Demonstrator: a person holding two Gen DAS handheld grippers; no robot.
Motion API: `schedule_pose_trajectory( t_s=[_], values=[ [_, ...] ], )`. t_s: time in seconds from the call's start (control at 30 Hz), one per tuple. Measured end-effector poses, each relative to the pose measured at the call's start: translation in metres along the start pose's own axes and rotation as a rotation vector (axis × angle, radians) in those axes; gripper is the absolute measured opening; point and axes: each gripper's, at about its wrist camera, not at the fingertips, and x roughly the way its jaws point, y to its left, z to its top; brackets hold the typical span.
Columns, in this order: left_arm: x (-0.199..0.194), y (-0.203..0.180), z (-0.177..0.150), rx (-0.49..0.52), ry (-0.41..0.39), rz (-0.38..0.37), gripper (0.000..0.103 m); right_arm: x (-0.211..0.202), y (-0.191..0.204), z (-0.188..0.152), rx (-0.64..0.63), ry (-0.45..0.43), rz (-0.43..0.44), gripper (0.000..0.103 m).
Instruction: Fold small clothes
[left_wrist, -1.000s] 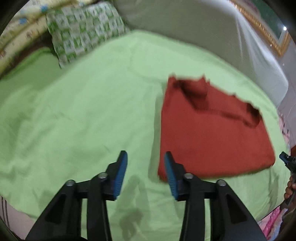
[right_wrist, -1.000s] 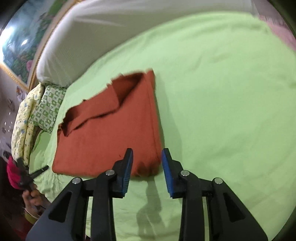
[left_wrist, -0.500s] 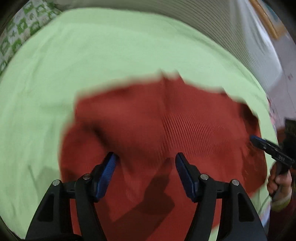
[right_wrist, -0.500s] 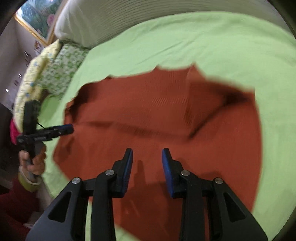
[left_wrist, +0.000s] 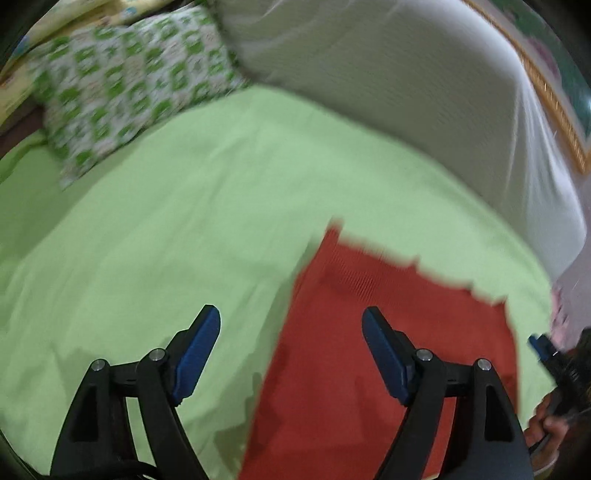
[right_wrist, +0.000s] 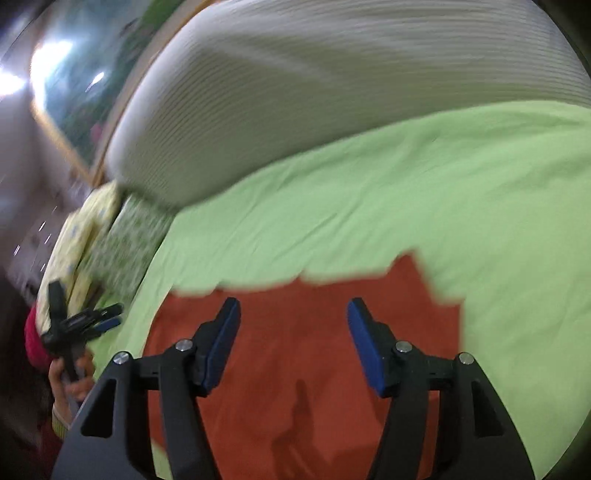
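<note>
My left tool (left_wrist: 290, 352) hung with its blue pads spread wide and nothing between them, above the green sheet (left_wrist: 184, 240) of the bed. The red garment (left_wrist: 388, 332) lay flat on that sheet, and from this view its left edge ran between the pads, so the right pad (left_wrist: 384, 354) sat over red cloth and the left pad (left_wrist: 195, 354) over bare sheet. I could not tell whether either pad touched the fabric. The garment's far edge looked jagged, though blur made the outline soft. Beyond it, along the bed's far side, stood a white padded headboard (left_wrist: 406, 92), and a green-patterned pillow (left_wrist: 122, 92) lay toward the far left corner. My right tool (right_wrist: 293, 345) was also spread wide and gripped nothing; both of its pads hovered over the garment (right_wrist: 314, 369), near its far edge, with a shadow falling on the cloth below. In the right view I saw the left tool (right_wrist: 83, 321) at the bed's left edge, held in a hand (right_wrist: 70, 380). In the left view the right tool (left_wrist: 554, 362) showed only partly at the frame's right rim.
</note>
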Motion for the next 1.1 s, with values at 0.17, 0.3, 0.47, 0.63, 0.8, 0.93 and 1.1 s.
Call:
schedule_pose_trajectory(
  t_s=[0.17, 0.3, 0.47, 0.63, 0.8, 0.93, 1.1],
  values=[
    [-0.012, 0.038, -0.082, -0.059, 0.094, 0.042, 0.081, -0.014, 0.015, -0.068, -0.043, 0.079, -0.029, 0.061],
    [-0.014, 0.058, -0.123, -0.116, 0.14, 0.05, 0.081, -0.027, -0.016, -0.097, 0.011, 0.127, -0.166, 0.061],
    [-0.013, 0.071, -0.15, -0.246, 0.12, 0.031, 0.084, -0.074, -0.046, -0.114, 0.133, 0.014, -0.29, 0.055],
    [0.001, 0.061, -0.131, -0.295, 0.115, 0.008, 0.088, -0.076, -0.019, -0.109, 0.139, -0.059, -0.189, 0.057],
    [0.021, 0.026, -0.12, -0.201, 0.173, 0.027, 0.087, -0.036, 0.012, -0.098, 0.026, -0.003, -0.139, 0.057],
    [0.021, 0.003, -0.122, -0.134, 0.147, 0.001, 0.019, -0.016, 0.004, -0.095, 0.034, 0.003, -0.164, 0.057],
    [0.013, -0.018, -0.113, -0.091, 0.095, -0.047, 0.011, -0.023, -0.017, -0.1, 0.102, -0.014, -0.146, 0.057]
  ],
)
